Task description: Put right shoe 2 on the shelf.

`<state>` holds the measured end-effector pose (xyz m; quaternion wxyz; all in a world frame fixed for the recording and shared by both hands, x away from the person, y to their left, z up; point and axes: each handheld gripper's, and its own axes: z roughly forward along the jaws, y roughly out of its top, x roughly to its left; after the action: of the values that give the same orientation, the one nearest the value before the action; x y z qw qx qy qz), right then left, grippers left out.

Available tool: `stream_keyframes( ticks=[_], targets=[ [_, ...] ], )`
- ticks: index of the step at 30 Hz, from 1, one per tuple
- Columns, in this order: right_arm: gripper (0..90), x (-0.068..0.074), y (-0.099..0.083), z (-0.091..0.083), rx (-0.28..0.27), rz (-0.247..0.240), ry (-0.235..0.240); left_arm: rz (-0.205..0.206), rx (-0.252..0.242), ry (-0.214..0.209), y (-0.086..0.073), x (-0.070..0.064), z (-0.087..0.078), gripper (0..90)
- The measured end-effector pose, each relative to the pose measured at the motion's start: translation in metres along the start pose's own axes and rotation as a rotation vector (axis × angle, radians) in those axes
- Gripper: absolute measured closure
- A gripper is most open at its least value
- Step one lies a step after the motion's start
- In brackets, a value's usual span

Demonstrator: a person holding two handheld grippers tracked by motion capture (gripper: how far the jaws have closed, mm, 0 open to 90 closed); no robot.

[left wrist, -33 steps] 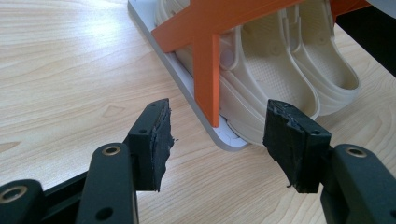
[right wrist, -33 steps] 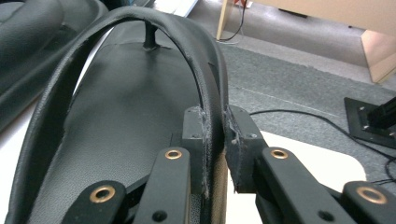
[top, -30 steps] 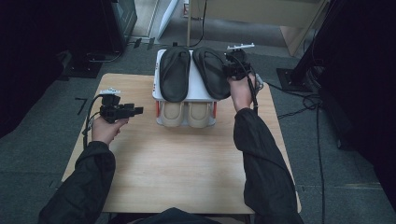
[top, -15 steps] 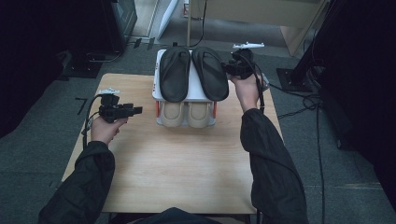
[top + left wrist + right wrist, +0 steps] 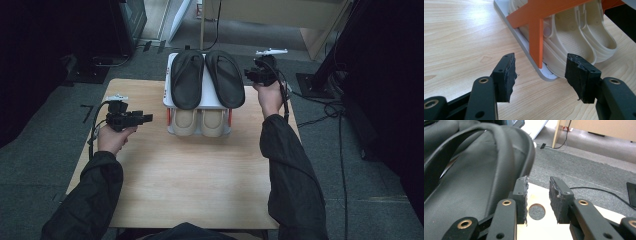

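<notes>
Left gripper (image 5: 145, 118) held low over the table (image 5: 150, 200) near its left edge, jaws wide apart and empty, aimed right at the shoe rack (image 5: 171, 75). In the left gripper view the rack's orange brace (image 5: 536, 32) and grey base corner (image 5: 546, 75) sit just ahead between the jaws, not touching; cream clogs (image 5: 584, 37) on the lower tier behind it. Bare wood between left gripper and rack, and the whole near half of the table is free.

Rack stands at the far middle edge, two black slippers (image 5: 225, 77) on top, overhanging the clogs (image 5: 200, 122).

Right gripper (image 5: 248, 76) beside the right slipper's outer edge, jaws a narrow gap apart, nothing between. In the right gripper view the slipper (image 5: 474, 170) lies just left of the left jaw; whether they touch is unclear. Floor lies beyond the far edge.
</notes>
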<state>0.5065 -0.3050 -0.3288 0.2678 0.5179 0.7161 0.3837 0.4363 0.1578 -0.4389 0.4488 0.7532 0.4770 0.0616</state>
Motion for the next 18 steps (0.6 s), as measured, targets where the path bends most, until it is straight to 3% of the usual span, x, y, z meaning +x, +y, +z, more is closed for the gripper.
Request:
stream_keyframes(
  ticks=[5,18],
  targets=[
    [68.8,0.007,0.0,0.004,0.003,-0.023,0.005,-0.001,-0.007,-0.001,0.0,0.001,-0.001,42.0],
    [68.7,0.014,-0.006,0.001,-0.009,-0.006,0.047,0.002,-0.004,-0.001,0.0,-0.001,0.0,42.0]
  ],
)
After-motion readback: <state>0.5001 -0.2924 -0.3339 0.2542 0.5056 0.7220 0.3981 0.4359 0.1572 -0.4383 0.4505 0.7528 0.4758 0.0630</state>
